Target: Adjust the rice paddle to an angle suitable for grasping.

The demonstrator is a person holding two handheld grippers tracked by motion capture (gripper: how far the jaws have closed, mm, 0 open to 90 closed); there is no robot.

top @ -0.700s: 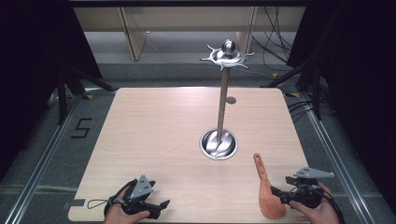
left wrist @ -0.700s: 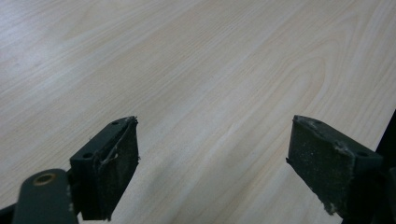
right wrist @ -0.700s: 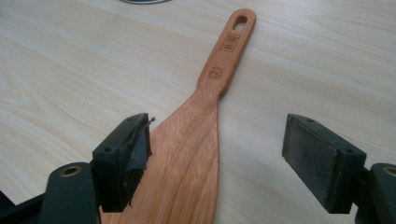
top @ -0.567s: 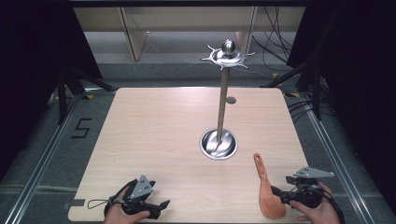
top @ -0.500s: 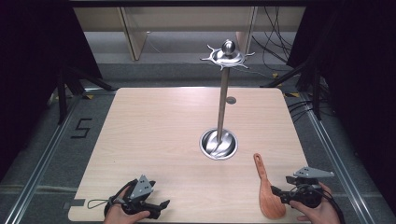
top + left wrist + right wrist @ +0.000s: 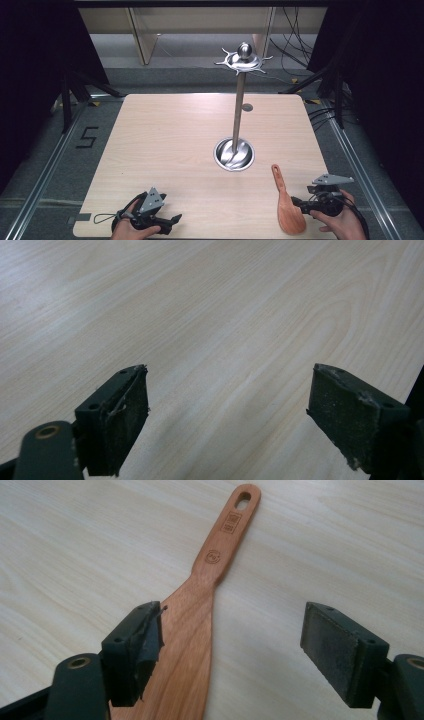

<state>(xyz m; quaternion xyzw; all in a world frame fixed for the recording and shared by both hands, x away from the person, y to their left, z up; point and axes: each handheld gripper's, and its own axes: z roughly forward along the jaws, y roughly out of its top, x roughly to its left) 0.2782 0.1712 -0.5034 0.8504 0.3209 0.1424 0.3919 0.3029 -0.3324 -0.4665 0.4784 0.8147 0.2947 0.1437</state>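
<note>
Wooden spatula [image 6: 192, 630] flat on table [image 6: 165, 145]; between spread jaws of right hand-held gripper [image 6: 230, 650]; ungrasped

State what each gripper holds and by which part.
Nothing is held. The left gripper is open over bare table. The right gripper is open, the wooden spatula lying flat between its jaws.

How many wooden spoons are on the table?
1. The wooden spatula lies flat at the table's near right corner, beside the right gripper, handle pointing toward the metal stand.

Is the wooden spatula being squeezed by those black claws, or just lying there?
Just lying flat on the table. The right gripper is open, its jaws wide apart over the wooden spatula.
</note>
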